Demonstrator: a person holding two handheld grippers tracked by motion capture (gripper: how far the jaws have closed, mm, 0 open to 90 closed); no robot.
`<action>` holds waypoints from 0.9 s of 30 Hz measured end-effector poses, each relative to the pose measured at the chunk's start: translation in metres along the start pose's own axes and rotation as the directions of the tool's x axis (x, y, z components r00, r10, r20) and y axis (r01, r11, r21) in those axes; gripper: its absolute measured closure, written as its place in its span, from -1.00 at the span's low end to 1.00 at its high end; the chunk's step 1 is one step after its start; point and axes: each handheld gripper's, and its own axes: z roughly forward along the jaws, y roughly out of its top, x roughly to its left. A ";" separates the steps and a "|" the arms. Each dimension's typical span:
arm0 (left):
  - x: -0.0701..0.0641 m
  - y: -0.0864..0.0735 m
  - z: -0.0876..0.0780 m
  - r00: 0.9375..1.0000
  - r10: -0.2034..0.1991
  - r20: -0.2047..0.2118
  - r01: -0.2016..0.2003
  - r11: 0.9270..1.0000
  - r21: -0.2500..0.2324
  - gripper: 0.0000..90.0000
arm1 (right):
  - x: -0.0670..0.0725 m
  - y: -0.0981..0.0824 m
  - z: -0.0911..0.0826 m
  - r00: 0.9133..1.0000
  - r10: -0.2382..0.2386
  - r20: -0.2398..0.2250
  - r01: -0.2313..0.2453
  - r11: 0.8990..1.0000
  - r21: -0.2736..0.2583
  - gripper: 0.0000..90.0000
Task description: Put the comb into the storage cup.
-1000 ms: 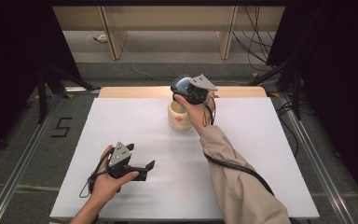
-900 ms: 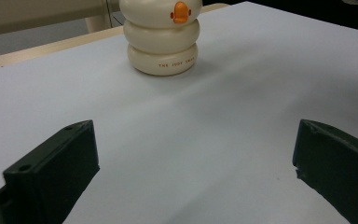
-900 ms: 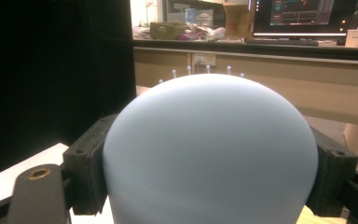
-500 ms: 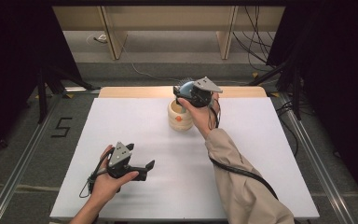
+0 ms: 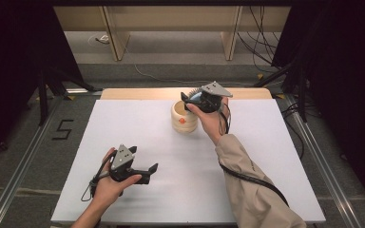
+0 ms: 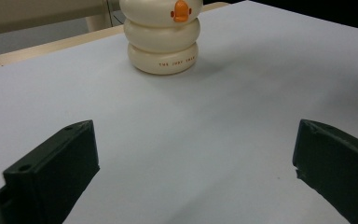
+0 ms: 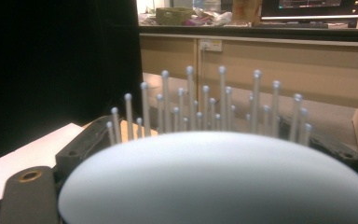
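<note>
A cream holder (image 5: 184, 121) shaped like stacked rings, with an orange beak, stands at the back middle of the white board; the left gripper view has it (image 6: 163, 37) straight ahead. My right gripper (image 5: 192, 101) hovers just right of and above the holder's rim. It is shut on a brush (image 5: 197, 97) with a grey-blue oval back and ball-tipped pins. In the right gripper view the brush (image 7: 214, 182) lies between the two jaws of my right gripper (image 7: 209, 140), pins pointing away. My left gripper (image 5: 149, 171) rests low at the front left, open (image 6: 196, 163), nothing between its fingers (image 6: 56, 168).
The white board (image 5: 266, 166) has a wooden strip (image 5: 138, 93) along its far edge. Metal rails run along both sides, and a "5" mark (image 5: 62, 129) is on the floor at the left. Cables and shelf legs lie beyond the table.
The right hand has carried the brush a little to the right, off the holder's top. The left hand has stayed put.
</note>
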 end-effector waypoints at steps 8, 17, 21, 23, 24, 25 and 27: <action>0.000 0.000 0.000 1.000 0.000 -0.001 0.000 1.000 0.002 -1.00 | -0.001 0.000 -0.005 1.000 0.009 -0.014 -0.009 1.000 0.005 -0.65; 0.000 0.000 0.000 1.000 -0.001 0.000 0.001 1.000 0.004 -1.00 | -0.004 -0.001 -0.011 1.000 0.016 -0.024 -0.016 1.000 0.017 -0.67; 0.000 0.000 0.000 1.000 0.000 0.000 0.000 1.000 0.004 -1.00 | -0.006 -0.002 -0.013 0.999 0.020 -0.028 -0.019 1.000 0.018 -0.69; 0.000 0.000 0.000 1.000 0.000 -0.001 0.000 1.000 0.004 -1.00 | -0.007 -0.001 -0.016 0.999 0.027 -0.030 -0.027 1.000 0.016 -0.69; 0.000 0.000 0.000 1.000 0.000 0.000 0.000 1.000 0.004 -1.00 | -0.007 -0.001 -0.017 0.999 0.030 -0.033 -0.030 0.999 0.017 -0.71; 0.000 0.000 0.000 1.000 0.000 0.000 0.000 1.000 0.005 -1.00 | -0.008 -0.001 -0.018 0.999 0.031 -0.040 -0.031 0.999 0.020 -0.73; 0.000 0.000 0.000 1.000 -0.001 0.000 0.001 1.000 0.005 -1.00 | -0.008 0.000 -0.021 0.998 0.035 -0.049 -0.033 0.999 0.025 -0.75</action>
